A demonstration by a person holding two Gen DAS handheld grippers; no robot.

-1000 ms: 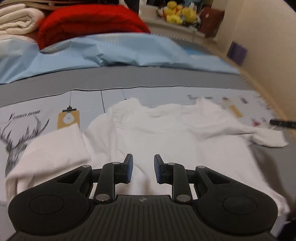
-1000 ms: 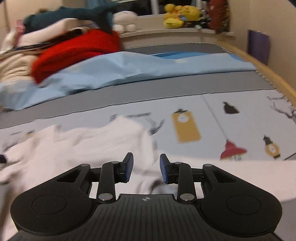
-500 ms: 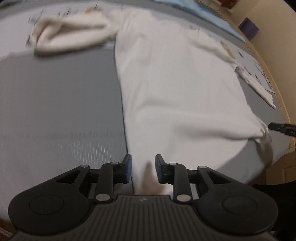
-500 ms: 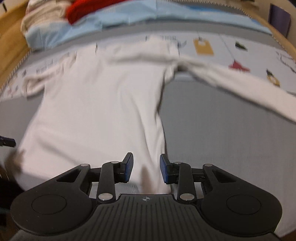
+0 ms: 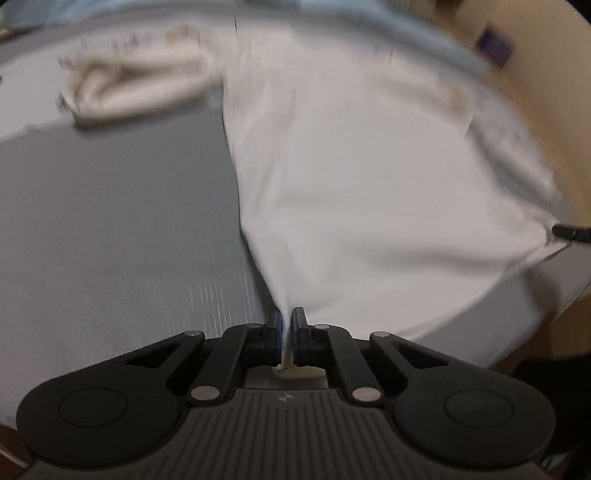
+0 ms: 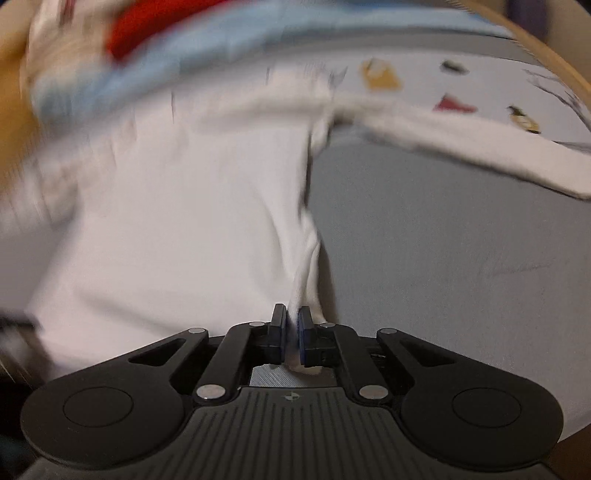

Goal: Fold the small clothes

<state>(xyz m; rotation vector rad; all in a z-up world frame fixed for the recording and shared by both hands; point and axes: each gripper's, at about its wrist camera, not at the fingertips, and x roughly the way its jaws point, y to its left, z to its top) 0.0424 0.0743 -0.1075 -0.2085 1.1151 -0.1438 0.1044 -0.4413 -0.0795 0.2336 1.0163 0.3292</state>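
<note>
A white long-sleeved shirt (image 5: 369,177) lies spread on a grey bed cover, its hem toward me. My left gripper (image 5: 287,318) is shut on the shirt's near left hem corner, cloth pinched between the blue pads. In the right wrist view the same white shirt (image 6: 177,206) fills the left half, and my right gripper (image 6: 292,316) is shut on its near right hem corner, the fabric bunched into a ridge above the pads. One sleeve (image 5: 136,88) lies crumpled at the upper left; the other sleeve (image 6: 461,140) stretches out to the right. Both views are blurred.
The grey bed cover (image 5: 110,221) shows beside the shirt. A patterned sheet (image 6: 461,85) with small printed figures lies beyond. A light blue blanket (image 6: 221,48) and a red bundle (image 6: 155,22) sit at the far end. A wooden bed edge (image 6: 554,62) curves along the right.
Both grippers drew back from the shirt's collar end to its hem, tilted down, then closed from open onto the two hem corners.
</note>
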